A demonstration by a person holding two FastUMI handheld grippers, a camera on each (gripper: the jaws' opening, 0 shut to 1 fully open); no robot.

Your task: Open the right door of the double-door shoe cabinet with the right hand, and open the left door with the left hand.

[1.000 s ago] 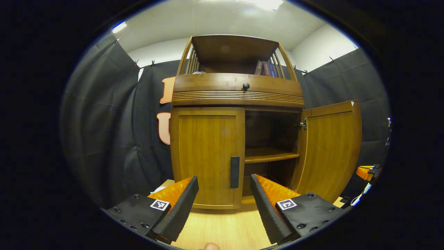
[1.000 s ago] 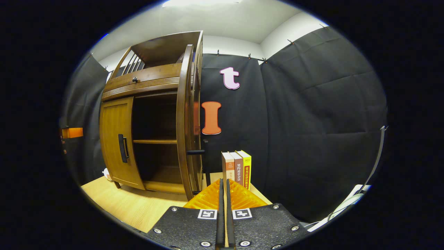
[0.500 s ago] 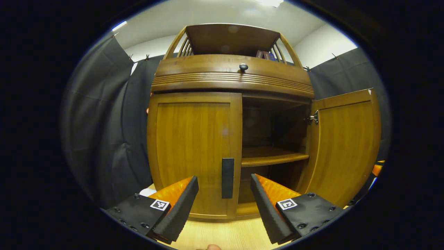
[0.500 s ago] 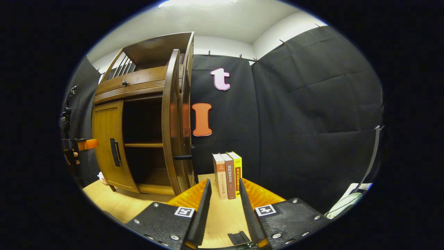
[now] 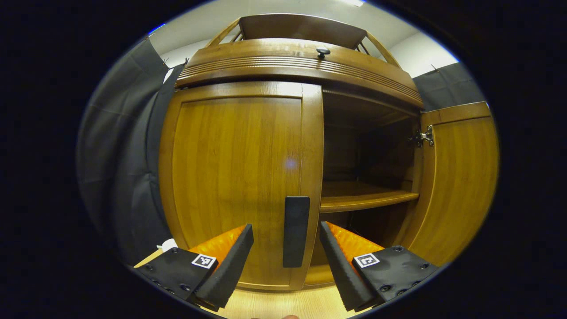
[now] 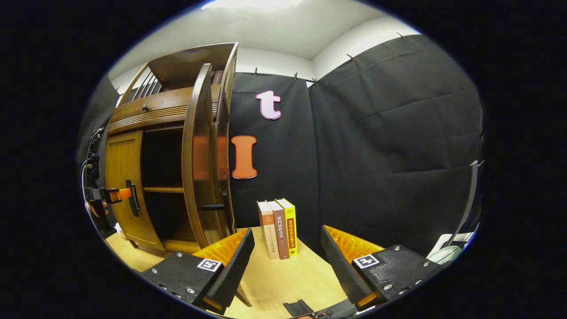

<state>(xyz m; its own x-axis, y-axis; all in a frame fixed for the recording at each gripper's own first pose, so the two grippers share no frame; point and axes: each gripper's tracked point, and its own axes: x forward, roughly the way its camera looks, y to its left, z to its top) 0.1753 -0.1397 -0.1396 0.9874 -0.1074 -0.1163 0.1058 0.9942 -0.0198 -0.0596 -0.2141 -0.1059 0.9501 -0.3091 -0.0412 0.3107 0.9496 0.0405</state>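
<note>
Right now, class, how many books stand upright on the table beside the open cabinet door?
3. They stand side by side on the table, right of the open right door: the left book, the middle book and the yellow book. Others may be hidden.

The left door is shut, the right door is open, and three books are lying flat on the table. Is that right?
Not quite: the three books stand upright on the table, as the right gripper view shows. The rest holds: the left door is shut and the right door is open.
</note>
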